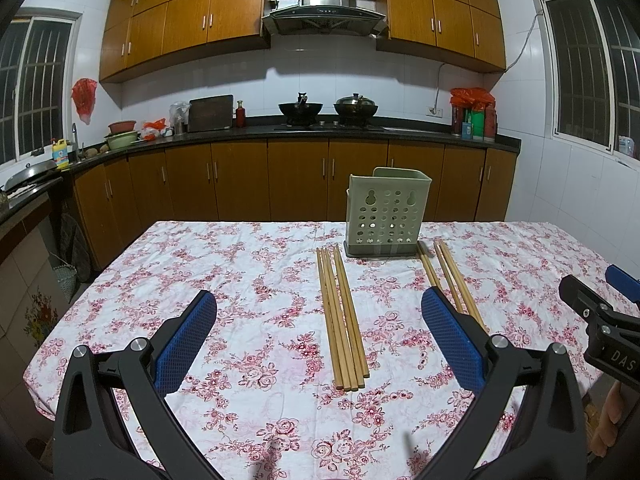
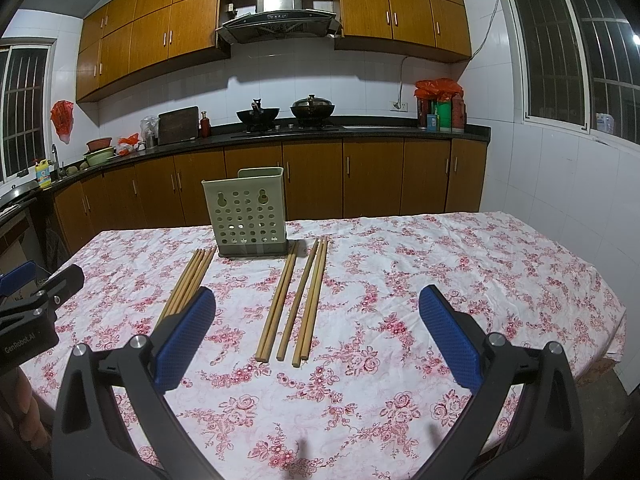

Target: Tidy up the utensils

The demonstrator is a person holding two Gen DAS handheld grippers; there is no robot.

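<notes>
Holder (image 1: 386,212): pale green plastic, perforated, upright on a dark base at the far middle of the table (image 1: 248,400); nothing seen inside.

Left chopsticks (image 1: 341,316): bundle of wooden sticks lying side by side, far tips just left of the holder's base, running toward the near edge.

Right chopsticks (image 2: 294,300): looser group, far tips by the holder's right corner, slightly fanned.

Handling, as judged: light, stiff, smooth and apt to roll; lying flat on soft cloth, they probably want pinching across the middle, a few at a time, lest they scissor or slip.

Left gripper (image 1: 318,320): jaws spread wide, holding nothing, hovering over the left bundle.

Right gripper (image 2: 318,312): jaws spread wide, holding nothing, poised near the right group.
</notes>
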